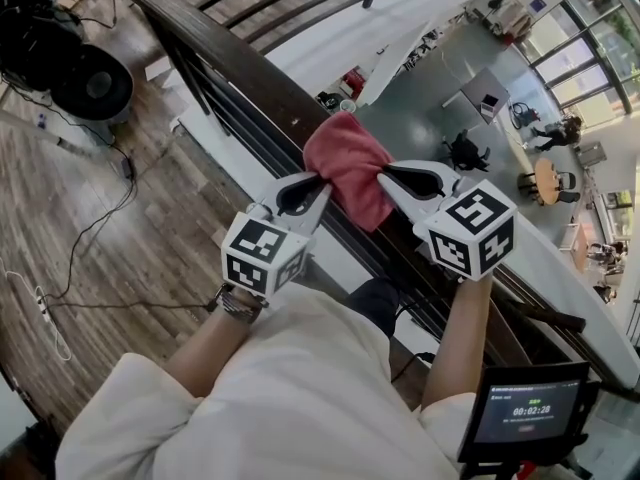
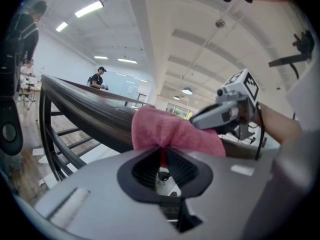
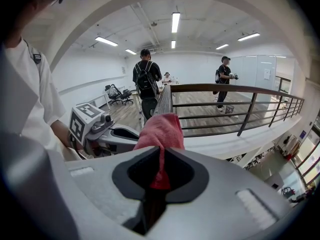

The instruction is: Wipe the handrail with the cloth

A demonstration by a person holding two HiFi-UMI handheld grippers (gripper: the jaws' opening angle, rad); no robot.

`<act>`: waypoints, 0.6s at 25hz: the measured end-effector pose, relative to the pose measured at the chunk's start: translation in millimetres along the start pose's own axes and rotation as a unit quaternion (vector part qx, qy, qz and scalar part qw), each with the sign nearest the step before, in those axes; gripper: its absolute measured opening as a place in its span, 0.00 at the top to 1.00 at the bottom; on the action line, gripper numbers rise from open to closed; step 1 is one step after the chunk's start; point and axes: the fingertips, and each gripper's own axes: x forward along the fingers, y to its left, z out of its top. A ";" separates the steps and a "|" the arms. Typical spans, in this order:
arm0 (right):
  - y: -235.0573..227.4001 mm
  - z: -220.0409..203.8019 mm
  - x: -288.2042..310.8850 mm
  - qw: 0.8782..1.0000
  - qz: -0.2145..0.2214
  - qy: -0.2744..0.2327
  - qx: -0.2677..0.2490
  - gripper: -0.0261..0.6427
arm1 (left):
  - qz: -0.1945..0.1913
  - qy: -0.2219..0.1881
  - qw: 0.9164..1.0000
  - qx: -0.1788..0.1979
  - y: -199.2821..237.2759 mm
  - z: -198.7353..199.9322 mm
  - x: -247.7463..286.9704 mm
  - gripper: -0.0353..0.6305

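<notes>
A pink cloth (image 1: 347, 168) lies draped over the dark handrail (image 1: 230, 58), soft and light (likely to bunch). The left gripper (image 1: 318, 182) and right gripper (image 1: 387, 174) each pinch an opposite edge between their fingers.

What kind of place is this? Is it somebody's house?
Probably not a house: it looks like an upstairs balcony in a big office. A long dark handrail runs along the edge, tables and chairs sit on the floor far below, and strip lights shine overhead.
</notes>
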 end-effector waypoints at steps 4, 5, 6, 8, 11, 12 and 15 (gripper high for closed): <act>1.7 7.8 6.2 1.000 0.003 -0.007 0.001 0.91 | 0.012 -0.006 1.000 -0.013 10.3 3.8 -3.7 0.88; 1.5 9.4 8.0 1.000 0.005 -0.008 0.001 0.91 | 0.015 -0.007 1.000 -0.013 12.9 4.6 -3.9 0.88; 1.1 10.7 9.9 1.000 0.007 -0.008 0.001 0.91 | 0.018 -0.007 1.000 -0.013 15.3 5.2 -3.8 0.88; -0.5 13.2 15.1 1.000 0.011 -0.008 0.000 0.91 | 0.023 -0.009 1.000 -0.013 21.3 5.7 -2.7 0.88; -5.4 18.3 27.3 1.000 0.016 -0.006 -0.004 0.91 | 0.031 -0.012 0.999 -0.014 35.1 6.8 0.9 0.88; -6.9 20.2 30.4 1.000 0.017 -0.006 -0.004 0.91 | 0.033 -0.012 0.999 -0.014 38.9 7.6 1.9 0.88; -6.5 24.5 33.0 1.000 0.018 -0.012 -0.002 0.91 | 0.040 -0.014 0.999 -0.013 43.3 9.8 0.4 0.88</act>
